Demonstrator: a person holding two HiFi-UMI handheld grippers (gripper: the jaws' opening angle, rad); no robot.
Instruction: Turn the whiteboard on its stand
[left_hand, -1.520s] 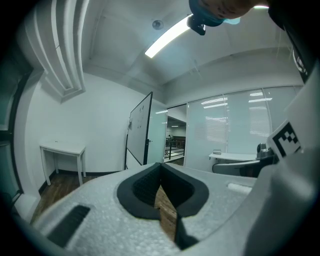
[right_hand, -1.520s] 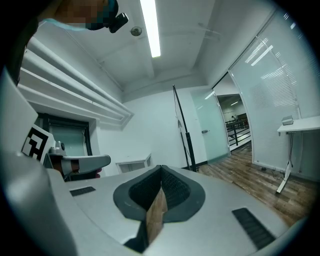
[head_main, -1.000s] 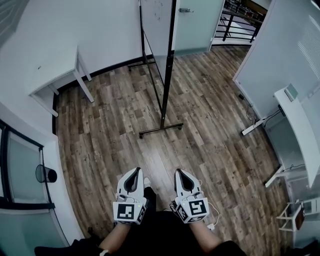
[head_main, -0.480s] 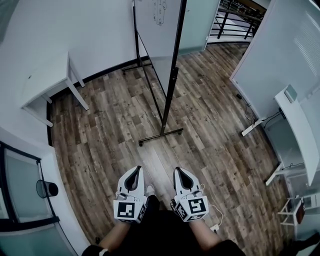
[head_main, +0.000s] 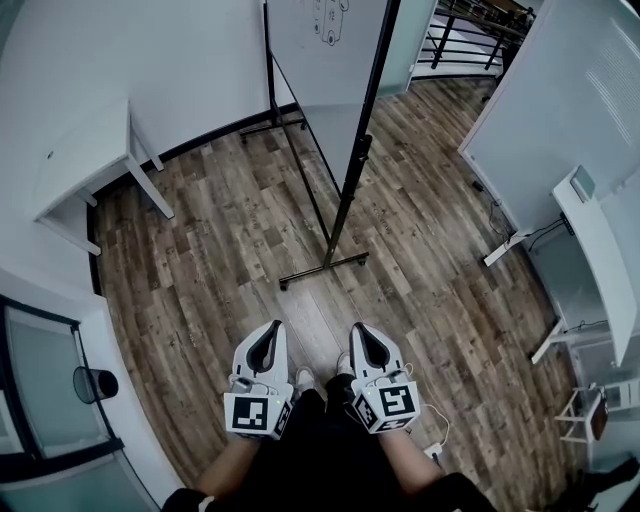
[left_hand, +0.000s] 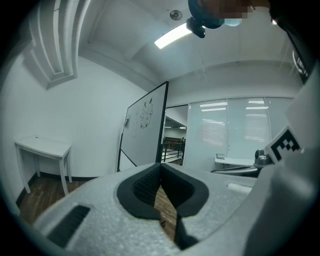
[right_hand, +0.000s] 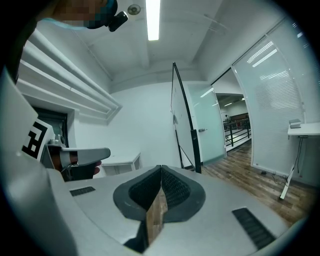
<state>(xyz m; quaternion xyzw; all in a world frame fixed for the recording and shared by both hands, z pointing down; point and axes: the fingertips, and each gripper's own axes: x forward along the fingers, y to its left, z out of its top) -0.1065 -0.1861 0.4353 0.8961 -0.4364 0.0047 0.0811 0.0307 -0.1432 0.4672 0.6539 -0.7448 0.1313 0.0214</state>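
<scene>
setting: office, meeting-room type. evidence: free-standing whiteboard (head_main: 320, 60) with marker scribbles, straight ahead of the left gripper (head_main: 270, 332) and the right gripper (head_main: 360, 332). plain white surface (head_main: 80, 160) against a bare white wall, ahead and left of the left gripper. frosted glass partition (head_main: 560, 100) and a second white surface (head_main: 600, 240) off to the right of the right gripper. wood-look plank floor (head_main: 230, 230) below both. ceiling strip light (right_hand: 152, 15) overhead. black railing (head_main: 470, 45) far ahead, past the board. small dark bin (head_main: 95, 383) left of the left gripper.

Wood-plank floor (head_main: 220, 260), white walls (head_main: 190, 60), a ceiling strip light (right_hand: 152, 20) — white table (head_main: 85, 160) at left.
</scene>
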